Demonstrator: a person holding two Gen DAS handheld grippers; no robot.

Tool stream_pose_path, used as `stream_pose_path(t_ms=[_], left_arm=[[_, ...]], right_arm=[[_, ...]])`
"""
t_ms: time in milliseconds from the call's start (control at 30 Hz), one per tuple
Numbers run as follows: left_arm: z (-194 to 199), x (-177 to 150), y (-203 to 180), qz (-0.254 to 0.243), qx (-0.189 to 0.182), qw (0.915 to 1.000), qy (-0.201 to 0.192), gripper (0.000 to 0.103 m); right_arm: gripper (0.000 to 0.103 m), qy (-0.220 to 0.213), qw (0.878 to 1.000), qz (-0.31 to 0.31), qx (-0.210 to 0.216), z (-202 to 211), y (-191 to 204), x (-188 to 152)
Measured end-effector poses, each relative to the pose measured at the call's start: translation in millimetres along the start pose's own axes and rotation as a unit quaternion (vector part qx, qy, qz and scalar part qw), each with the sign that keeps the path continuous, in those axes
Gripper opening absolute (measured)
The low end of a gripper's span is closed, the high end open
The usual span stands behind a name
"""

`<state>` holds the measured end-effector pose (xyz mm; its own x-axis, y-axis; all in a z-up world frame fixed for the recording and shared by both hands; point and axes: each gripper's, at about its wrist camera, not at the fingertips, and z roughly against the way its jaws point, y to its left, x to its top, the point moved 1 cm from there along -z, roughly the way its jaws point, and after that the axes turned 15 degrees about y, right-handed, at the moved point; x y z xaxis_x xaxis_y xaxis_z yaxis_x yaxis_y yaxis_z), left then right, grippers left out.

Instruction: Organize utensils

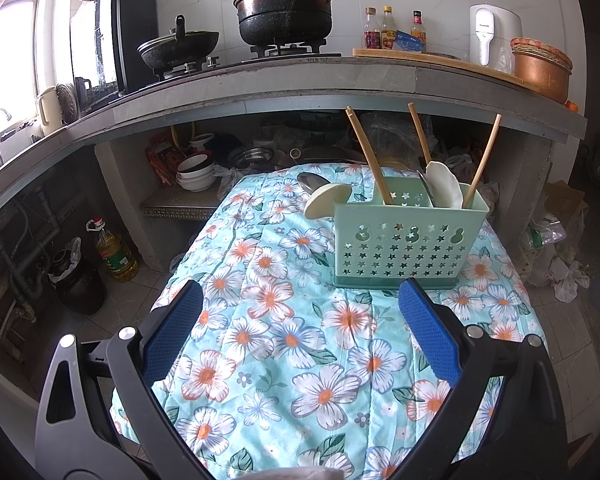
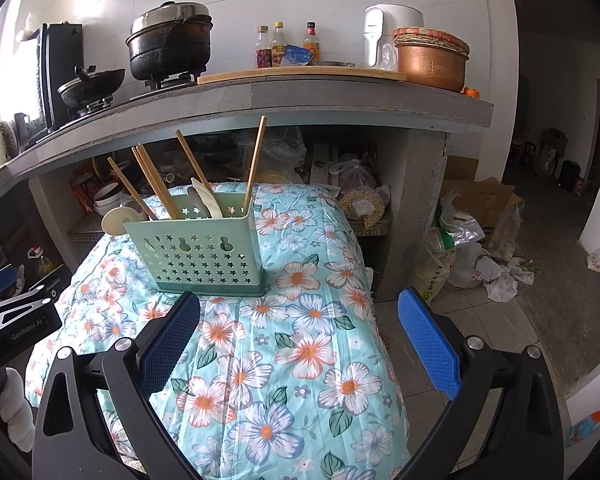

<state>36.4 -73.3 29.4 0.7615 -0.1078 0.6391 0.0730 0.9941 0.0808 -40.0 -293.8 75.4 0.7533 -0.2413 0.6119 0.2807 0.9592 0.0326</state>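
Behind your two wide-open, empty grippers, left gripper (image 1: 300,320) and right gripper (image 2: 300,320), the green utensil caddy (image 1: 410,240) stands upright, holding chopsticks (image 1: 370,156) and a white spoon (image 1: 444,186) handle-down for sorting.

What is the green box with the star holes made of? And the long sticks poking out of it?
The pale green utensil caddy with star cut-outs looks like moulded plastic: smooth, slightly matte, one even colour, with neatly punched holes. The long tan chopsticks look like bamboo or wood: dull, pale brown, no shine. Which of the two I cannot tell.
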Motion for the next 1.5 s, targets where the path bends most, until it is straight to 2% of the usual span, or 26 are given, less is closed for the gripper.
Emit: stream_pose_path(t_ms=[1500], left_arm=[[-0.3,-0.1,2.4,0.001,0.000,1.0000,0.001,0.095]], right_arm=[[0.097,0.001,1.000,0.001,0.002,0.4,3.9,0.1]])
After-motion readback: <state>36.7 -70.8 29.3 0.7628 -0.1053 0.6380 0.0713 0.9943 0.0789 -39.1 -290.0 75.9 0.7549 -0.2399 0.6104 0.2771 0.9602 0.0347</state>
